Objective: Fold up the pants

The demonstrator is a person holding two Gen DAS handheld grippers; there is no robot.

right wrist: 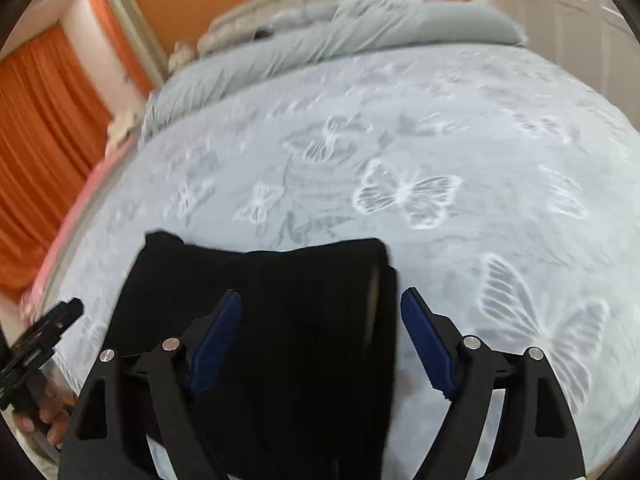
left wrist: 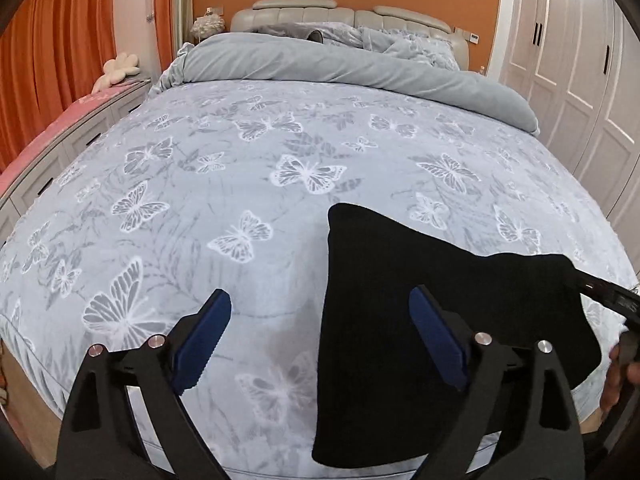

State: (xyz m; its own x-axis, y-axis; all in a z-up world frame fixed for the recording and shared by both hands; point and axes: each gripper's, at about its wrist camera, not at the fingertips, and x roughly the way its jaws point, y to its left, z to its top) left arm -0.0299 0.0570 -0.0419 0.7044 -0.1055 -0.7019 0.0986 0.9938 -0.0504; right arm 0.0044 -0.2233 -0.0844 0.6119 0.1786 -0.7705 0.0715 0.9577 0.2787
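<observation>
The left gripper point(left wrist: 320, 344) tilts down toward the bed point(left wrist: 248, 168), its blue pads point(left wrist: 204, 340) spread wide with nothing between them. The black pants point(left wrist: 440, 300) lie folded on the butterfly bedspread, lower right of the left wrist view. The right gripper point(right wrist: 322, 344) also angles downward, jaws parted over the pants point(right wrist: 280, 320) without pinching them. A hand point(right wrist: 50, 416) shows at that view's lower left edge.

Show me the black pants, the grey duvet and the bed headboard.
Black pants point(left wrist: 440, 300): left wrist view, middle of the fabric.
Grey duvet point(left wrist: 320, 64): left wrist view, folded-back part.
Headboard point(left wrist: 296, 14): left wrist view, padded top.
</observation>
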